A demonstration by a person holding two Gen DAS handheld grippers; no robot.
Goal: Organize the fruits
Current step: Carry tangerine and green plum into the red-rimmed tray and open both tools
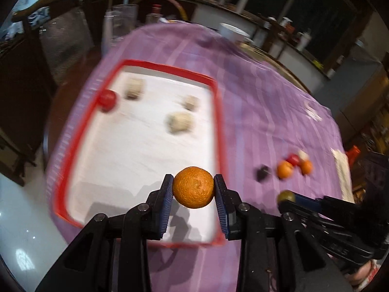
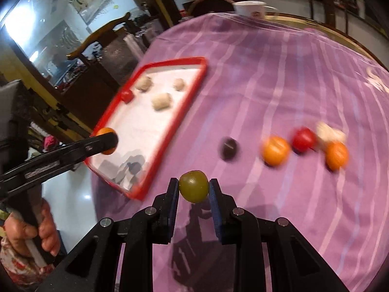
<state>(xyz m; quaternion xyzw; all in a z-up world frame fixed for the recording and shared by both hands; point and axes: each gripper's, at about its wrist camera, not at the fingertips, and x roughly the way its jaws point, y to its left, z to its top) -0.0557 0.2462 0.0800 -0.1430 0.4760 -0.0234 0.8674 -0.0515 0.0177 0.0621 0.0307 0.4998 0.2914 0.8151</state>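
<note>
My left gripper [image 1: 193, 187] is shut on an orange [image 1: 193, 187] and holds it above the near end of a red-rimmed white tray [image 1: 136, 63]. My right gripper [image 2: 194, 187] is shut on a green fruit [image 2: 194, 186] above the purple cloth, right of the tray [image 2: 192, 92]. The tray holds a red fruit [image 1: 107, 100] and three pale lumps [image 1: 180, 122]. On the cloth lie a dark fruit [image 2: 228, 149], two oranges [image 2: 276, 150] [image 2: 336, 155], a red fruit [image 2: 304, 139] and a pale lump [image 2: 330, 131]. The left gripper with its orange [image 2: 106, 133] shows in the right wrist view.
A purple striped cloth [image 2: 279, 77] covers a round table. A white bowl [image 2: 249, 8] stands at the far edge. Glass containers [image 1: 119, 24] and a chair [image 2: 102, 36] stand beyond the table's left side. A white sheet [image 1: 344, 170] lies at the right edge.
</note>
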